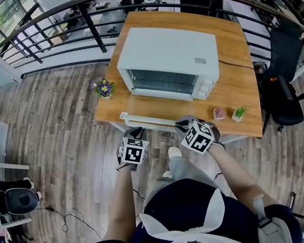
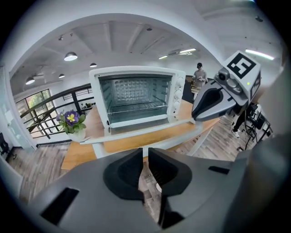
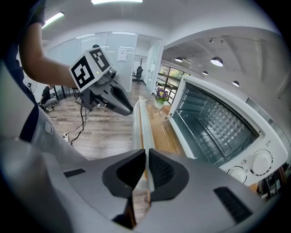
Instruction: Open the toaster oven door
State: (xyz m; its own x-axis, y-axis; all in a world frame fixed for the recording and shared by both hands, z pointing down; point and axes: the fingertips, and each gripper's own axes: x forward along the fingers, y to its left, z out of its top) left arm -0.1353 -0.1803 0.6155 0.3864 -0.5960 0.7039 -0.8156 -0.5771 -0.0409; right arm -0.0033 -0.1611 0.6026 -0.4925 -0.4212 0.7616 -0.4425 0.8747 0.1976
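Head view, left to right: one wooden table (image 1: 235, 79) carries one pot of purple flowers (image 1: 104, 89) at its left corner and one white toaster oven (image 1: 168, 55) in the middle. Two small ornaments sit at the right front, a pink pot (image 1: 219, 113) and a green plant (image 1: 240, 113). The oven's single door (image 1: 147, 121) is already swung down flat, jutting past the table's front edge toward me. I count two grippers. My left gripper (image 2: 146, 154) sits near the door's left end, jaws drawn almost together with only a slit between them and nothing in it. Whether it grazes the door I can't quite tell. My right gripper (image 3: 147, 157) is clamped on the door's handle bar (image 3: 142, 120) near its right end, and the white bar runs straight between its pads.
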